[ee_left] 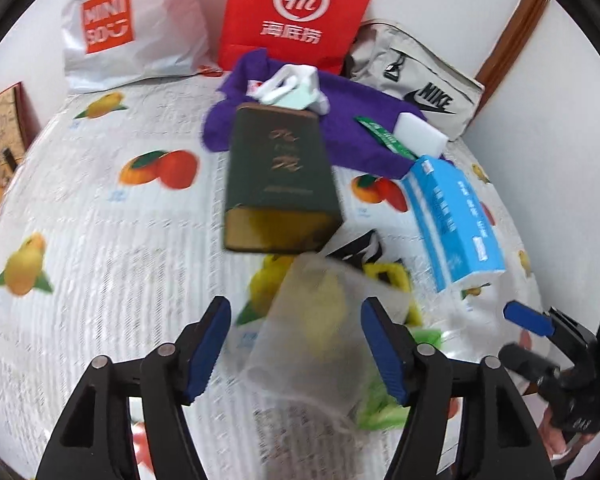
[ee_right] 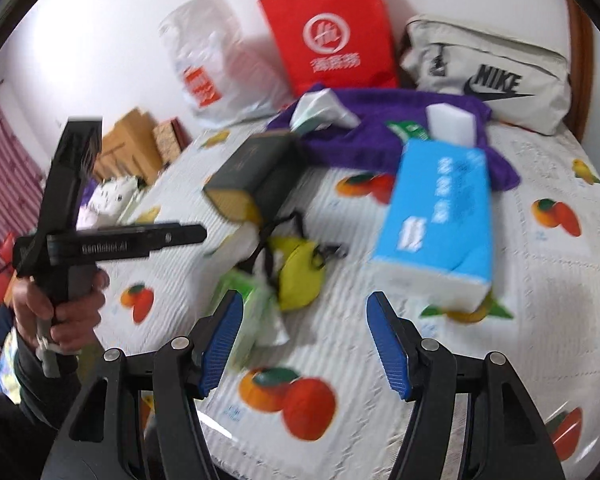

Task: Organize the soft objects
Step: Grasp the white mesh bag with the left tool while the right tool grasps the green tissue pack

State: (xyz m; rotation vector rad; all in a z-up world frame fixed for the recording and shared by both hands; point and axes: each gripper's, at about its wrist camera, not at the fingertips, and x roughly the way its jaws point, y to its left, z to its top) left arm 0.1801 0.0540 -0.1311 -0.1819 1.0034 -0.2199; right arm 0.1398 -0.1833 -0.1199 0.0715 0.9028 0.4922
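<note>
On the fruit-print bed cover lie a purple towel (ee_left: 352, 120) (ee_right: 384, 136), a blue tissue pack (ee_left: 454, 220) (ee_right: 440, 224), a white sponge (ee_left: 420, 134) (ee_right: 450, 124), a yellow pouch (ee_right: 300, 276) and a green packet (ee_right: 248, 304). My left gripper (ee_left: 296, 348) is open, with a translucent bag (ee_left: 316, 336) lying between its fingers over the yellow pouch (ee_left: 388, 276). My right gripper (ee_right: 306, 344) is open and empty above the cover, the green packet by its left finger.
A dark green box (ee_left: 278, 184) (ee_right: 252, 172) lies mid-bed. A white Miniso bag (ee_left: 128, 28), a red paper bag (ee_left: 296, 16) and a grey Nike bag (ee_left: 416, 88) stand at the wall. Cardboard boxes (ee_right: 128, 148) sit left of the bed.
</note>
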